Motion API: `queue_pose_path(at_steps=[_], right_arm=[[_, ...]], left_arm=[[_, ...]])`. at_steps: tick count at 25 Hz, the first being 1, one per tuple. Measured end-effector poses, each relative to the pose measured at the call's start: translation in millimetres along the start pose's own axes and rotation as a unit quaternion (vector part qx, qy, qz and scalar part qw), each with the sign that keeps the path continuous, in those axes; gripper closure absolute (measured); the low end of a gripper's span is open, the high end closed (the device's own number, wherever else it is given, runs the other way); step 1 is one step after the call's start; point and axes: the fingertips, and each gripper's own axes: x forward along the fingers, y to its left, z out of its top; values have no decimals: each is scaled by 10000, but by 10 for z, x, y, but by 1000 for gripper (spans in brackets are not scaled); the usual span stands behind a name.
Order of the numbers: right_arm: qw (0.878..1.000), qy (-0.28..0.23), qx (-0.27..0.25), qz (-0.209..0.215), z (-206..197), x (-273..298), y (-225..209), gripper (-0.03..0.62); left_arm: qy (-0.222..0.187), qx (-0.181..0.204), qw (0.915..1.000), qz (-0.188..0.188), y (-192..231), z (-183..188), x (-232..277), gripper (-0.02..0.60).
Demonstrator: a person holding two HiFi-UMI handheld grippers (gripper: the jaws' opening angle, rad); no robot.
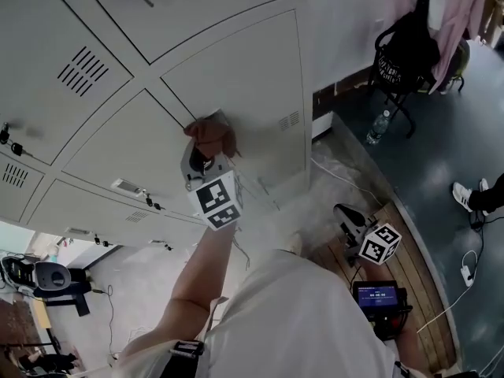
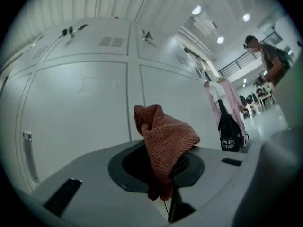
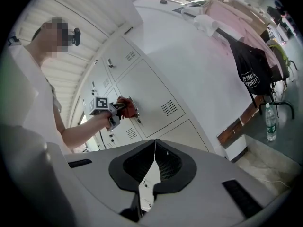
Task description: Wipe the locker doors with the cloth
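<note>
— Where was the cloth?
— The red-brown cloth (image 2: 165, 136) was bunched between the jaws of the left gripper (image 1: 206, 153), and they were clamped on it. The arm was raised, and the cloth was at a grey locker door (image 1: 236, 77). Whether it touched the door, I could not tell.
— And the other one?
— The right gripper (image 3: 152, 162) was low, well apart from the lockers. Its jaws were pressed together, with nothing between them.
</note>
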Motion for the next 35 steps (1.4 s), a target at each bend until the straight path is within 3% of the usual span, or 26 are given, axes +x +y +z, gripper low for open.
queue_pose_path(at_steps=[2, 4, 13, 20, 25, 32, 35], right_arm=[[10000, -36, 21, -40, 1, -7, -6, 577], [9999, -86, 6, -89, 30, -16, -17, 576], [9974, -427, 71, -571, 160, -274, -186, 576], [9954, -562, 128, -770, 170, -428, -251, 577], [9965, -527, 155, -632, 154, -373, -196, 576], [9996, -194, 122, -137, 72, -49, -10, 576], [9999, -69, 85, 26, 44, 45, 52, 576]], left_arm=[[-164, 431, 9988, -131, -264, 115, 98, 511], [-152, 609, 9972, -408, -577, 150, 229, 511], [-81, 601, 9875, -1456, -1931, 242, 820, 511], [137, 855, 9784, -1879, -2610, 277, 1098, 511], [23, 167, 9866, -1623, -2080, 521, 923, 511], [78, -436, 9920, -1183, -1107, 558, 533, 511], [25, -506, 9951, -846, -682, 550, 361, 511]])
